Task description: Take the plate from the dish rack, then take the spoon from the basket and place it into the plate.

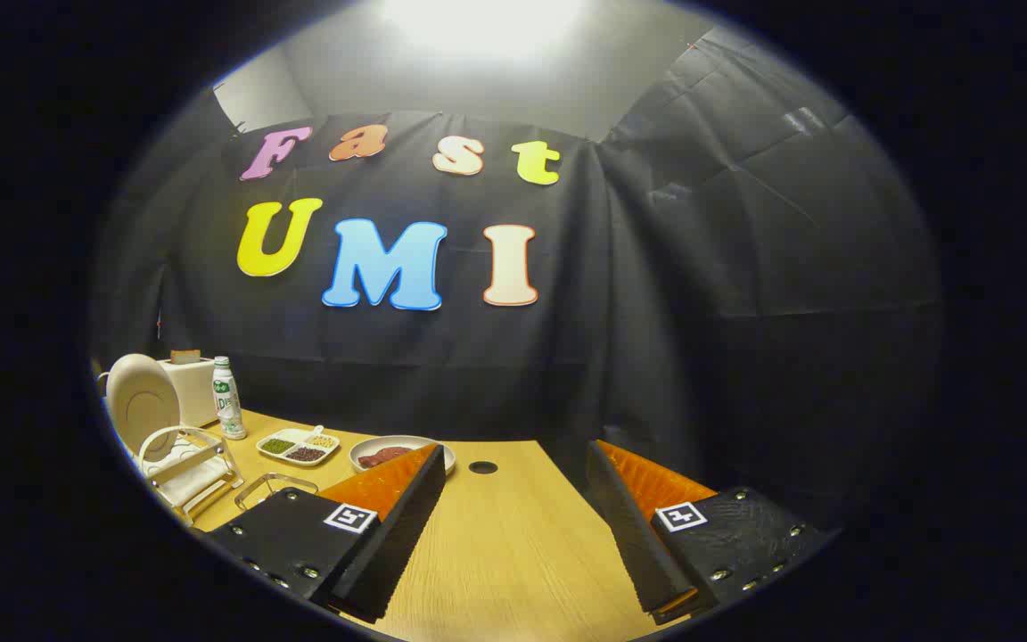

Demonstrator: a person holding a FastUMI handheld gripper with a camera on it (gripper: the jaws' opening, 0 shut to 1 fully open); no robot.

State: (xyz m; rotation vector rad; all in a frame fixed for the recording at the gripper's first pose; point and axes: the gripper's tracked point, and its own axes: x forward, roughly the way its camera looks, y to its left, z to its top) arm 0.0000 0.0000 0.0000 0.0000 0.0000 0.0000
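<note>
A cream plate (141,399) stands upright in a white wire dish rack (188,468), far to the left of my fingers. Just beyond the left finger lies a low wire-rimmed basket (275,486), partly hidden by that finger; I cannot make out what is in it. A small white spoon-like handle (317,432) pokes up from a divided tray (297,446) further back. My gripper (513,451) is open above the wooden table (513,535), with nothing between its fingers.
A white box-shaped appliance (188,388) and a green-labelled bottle (226,399) stand behind the rack. A shallow dish with reddish food (389,453) sits just past the left fingertip. A round cable hole (483,467) is in the table ahead. Black cloth walls close the back and right.
</note>
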